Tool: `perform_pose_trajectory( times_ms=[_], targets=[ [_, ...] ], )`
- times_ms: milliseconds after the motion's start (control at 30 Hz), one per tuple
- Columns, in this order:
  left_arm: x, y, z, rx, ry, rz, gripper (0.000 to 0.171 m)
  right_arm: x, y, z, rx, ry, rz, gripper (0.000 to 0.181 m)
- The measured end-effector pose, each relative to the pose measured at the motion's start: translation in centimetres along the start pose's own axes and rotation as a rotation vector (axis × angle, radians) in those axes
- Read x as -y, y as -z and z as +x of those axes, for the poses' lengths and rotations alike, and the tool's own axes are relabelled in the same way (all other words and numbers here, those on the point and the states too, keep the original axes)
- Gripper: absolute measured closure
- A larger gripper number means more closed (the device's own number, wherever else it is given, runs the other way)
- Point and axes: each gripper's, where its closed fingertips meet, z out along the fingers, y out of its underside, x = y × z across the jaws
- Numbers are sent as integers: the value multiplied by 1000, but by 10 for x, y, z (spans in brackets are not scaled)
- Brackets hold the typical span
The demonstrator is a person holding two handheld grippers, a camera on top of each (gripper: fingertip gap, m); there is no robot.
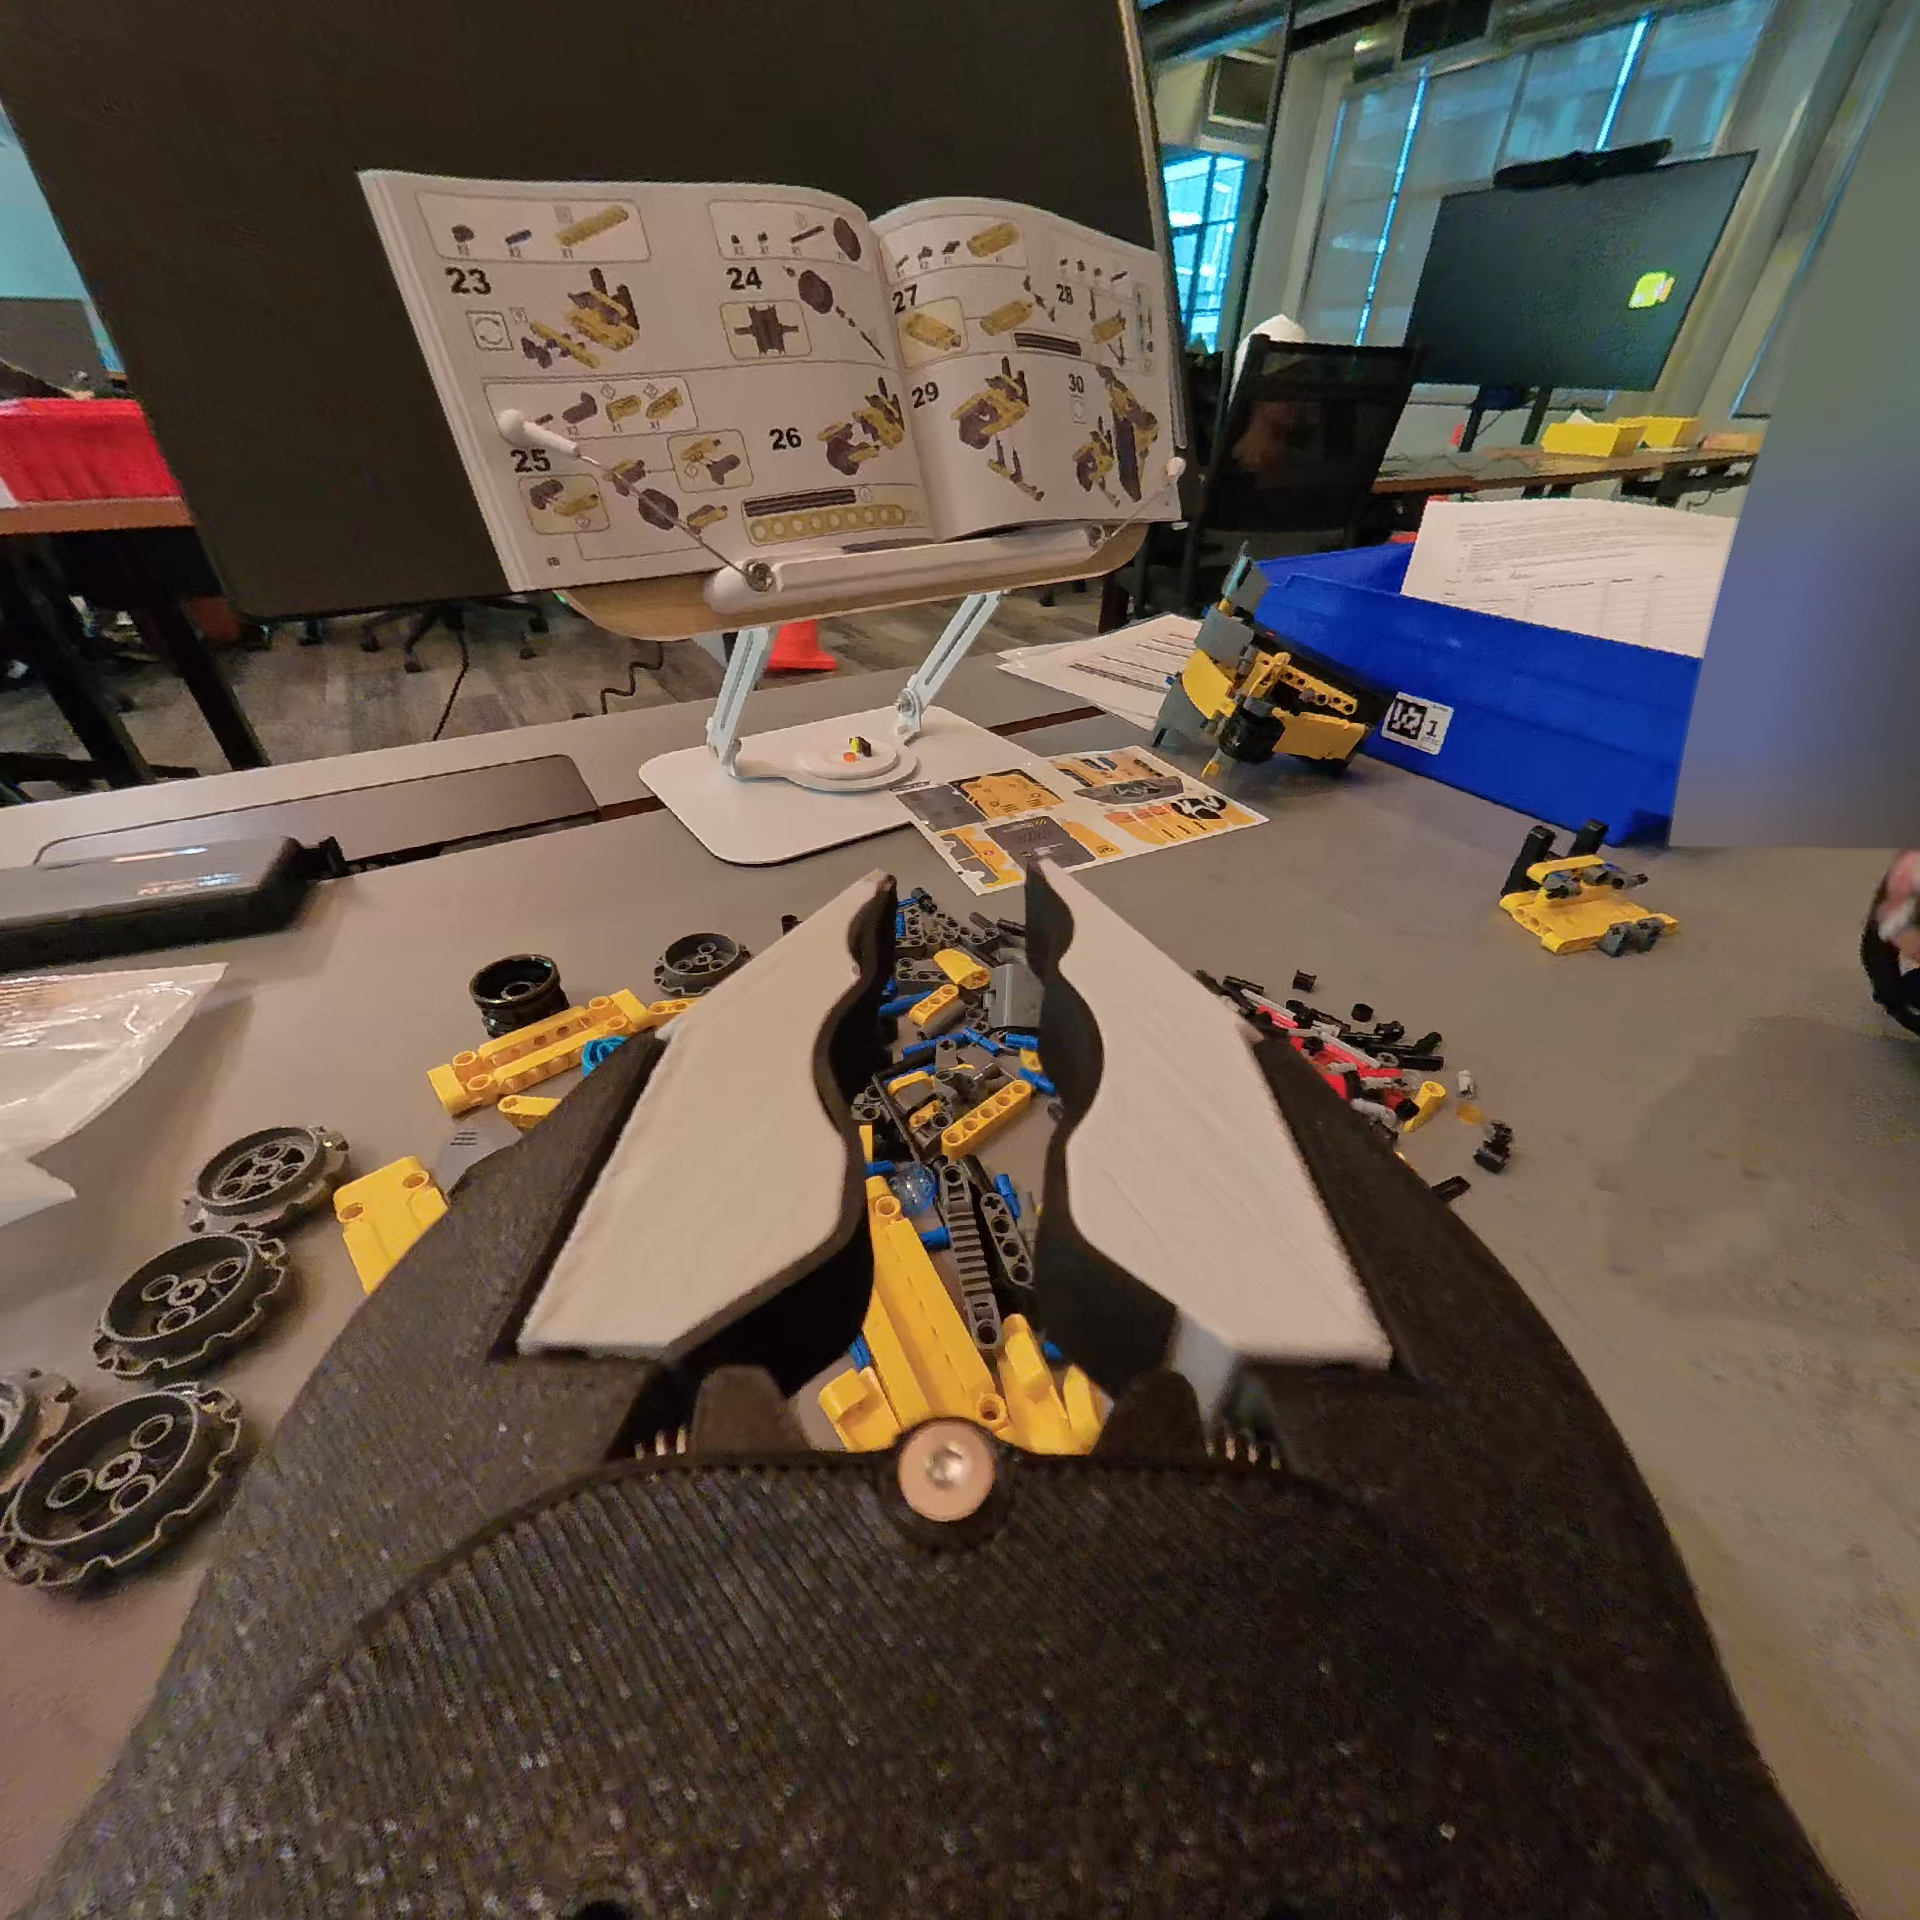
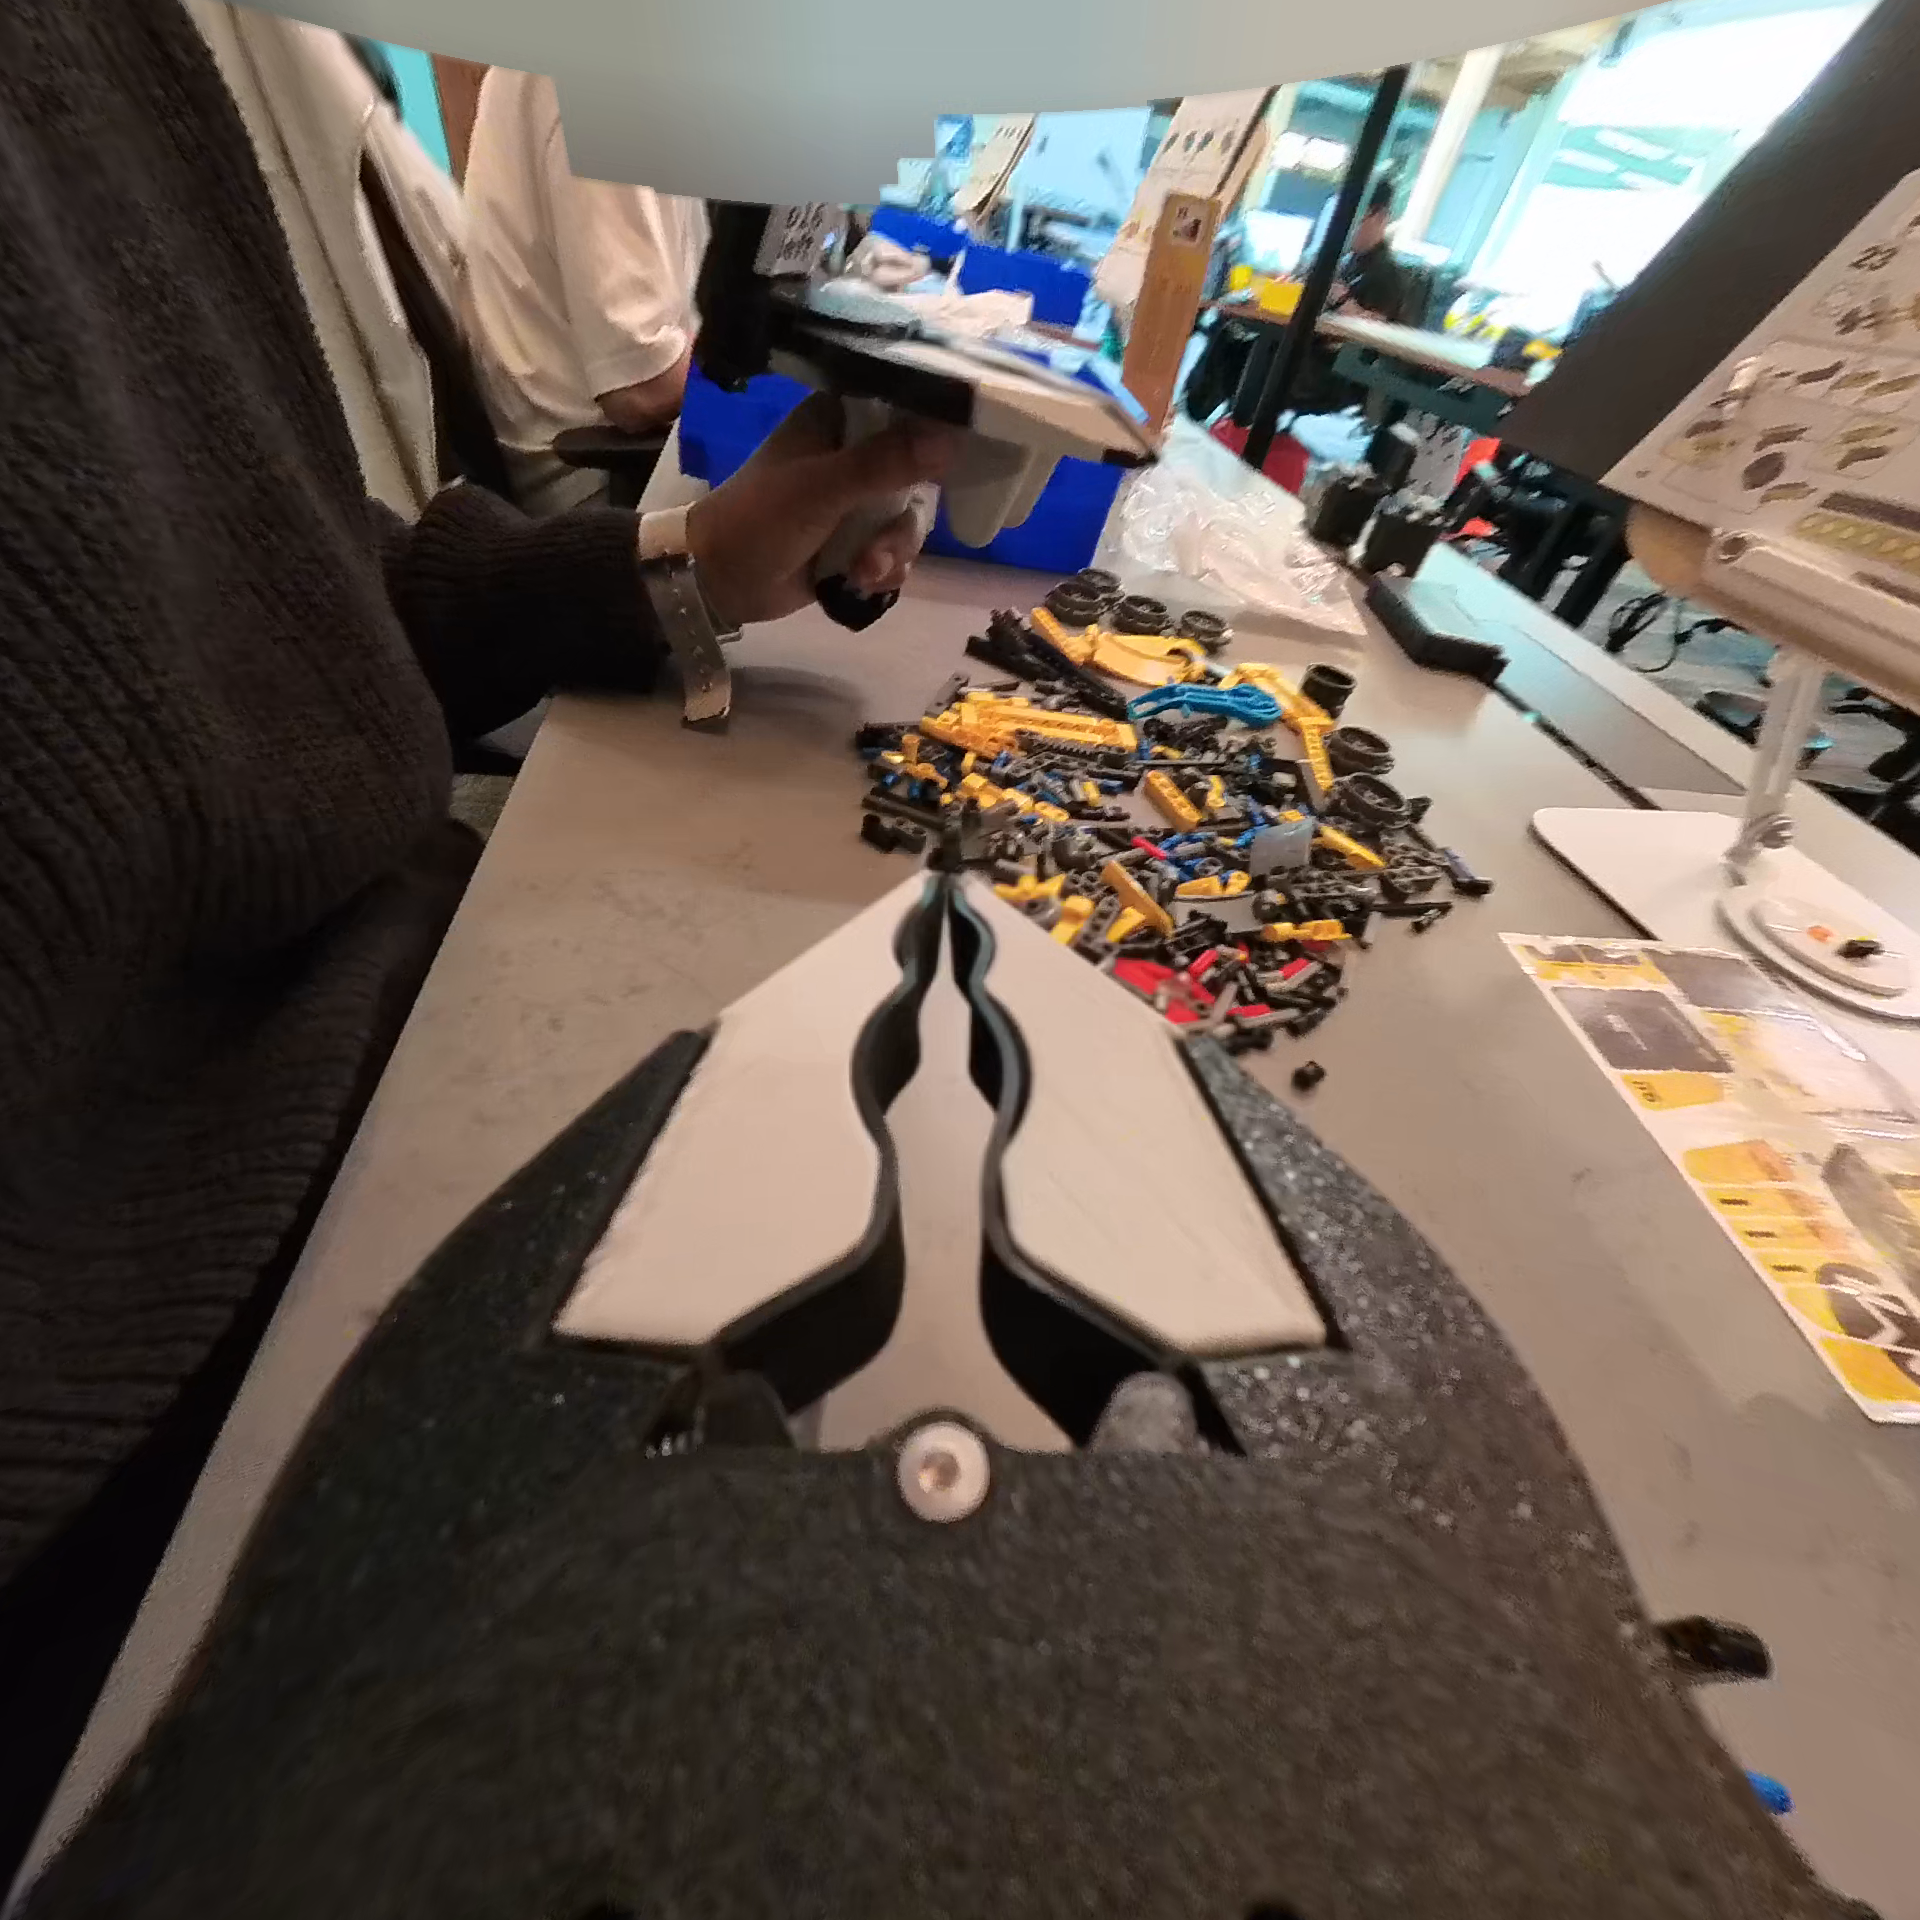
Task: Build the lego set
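Observation:
My left gripper (image 1: 961, 878) is open and empty, hovering over a pile of small yellow, black, blue and grey building pieces (image 1: 956, 1091) on the grey table (image 1: 1662, 1247). It also shows in the right wrist view (image 2: 1039, 416), held by a hand above the pile's far side. My right gripper (image 2: 940, 883) is shut, its tips at the near edge of the pile (image 2: 1143, 810), low over the table (image 2: 675, 883). A small dark piece sits right at the tips; I cannot tell whether it is held.
An open instruction booklet (image 1: 727, 364) rests on a white stand (image 1: 790, 800) behind the pile. A sticker sheet (image 1: 1081, 821), a small yellow subassembly (image 1: 1584, 904), a part-built model (image 1: 1268, 696) and a blue bin (image 1: 1507, 665) lie right. Black toothed wheels (image 1: 187, 1299) lie left.

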Motion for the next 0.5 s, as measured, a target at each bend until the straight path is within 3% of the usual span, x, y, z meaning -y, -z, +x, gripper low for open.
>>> perform_pose_trajectory(
  times_ms=[100,133,200,233,367,500],
  targets=[
    [0,0,3,-28,15,1,142,-7,-4,1,2,-9,-32,180],
    [-1,-1,3,-30,18,-3,142,-8,-6,4,-12,-16,-28,164],
    [-2,-1,2,-34,26,-10,140,-12,-10,4,-1,-37,-37,159],
    [-2,-2,3,-38,31,-10,140,-16,-11,1,28,-36,-60,181],
    [-3,-2,5,-45,24,-14,138,-14,-12,29,-164,7,-28,180],
    [-8,-5,7,-46,0,-46,137,-16,-23,45,-202,-74,-29,144]
  ],
)
